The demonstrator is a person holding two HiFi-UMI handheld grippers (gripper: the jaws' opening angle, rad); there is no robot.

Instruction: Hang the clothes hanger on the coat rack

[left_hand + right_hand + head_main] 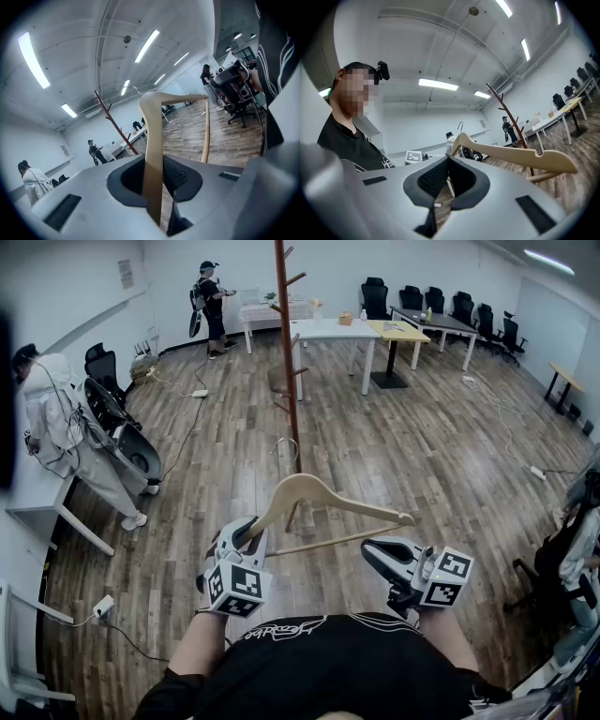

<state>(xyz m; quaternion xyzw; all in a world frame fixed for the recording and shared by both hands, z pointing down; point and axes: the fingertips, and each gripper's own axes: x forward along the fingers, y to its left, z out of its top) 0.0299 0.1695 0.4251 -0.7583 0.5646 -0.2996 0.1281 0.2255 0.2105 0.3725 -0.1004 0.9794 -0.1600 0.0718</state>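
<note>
A pale wooden clothes hanger (pixel 323 495) with a crossbar and a thin metal hook hangs in the air in front of me. My left gripper (pixel 246 532) is shut on the end of the hanger's left arm. In the left gripper view, the wood (pixel 153 178) runs up between the pads. My right gripper (pixel 372 555) sits just under the hanger's right end. Its jaws meet with nothing between them, and in the right gripper view the hanger (pixel 520 157) lies beyond its tips (pixel 449 161). The red-brown coat rack (pixel 286 352) stands straight ahead on the wooden floor, past the hanger.
White and yellow tables (pixel 347 332) and black chairs (pixel 441 304) fill the back of the room. A person (pixel 211 306) stands at the far wall. Another person (pixel 70 437) sits by a desk at the left. Cables (pixel 511 451) trail over the floor.
</note>
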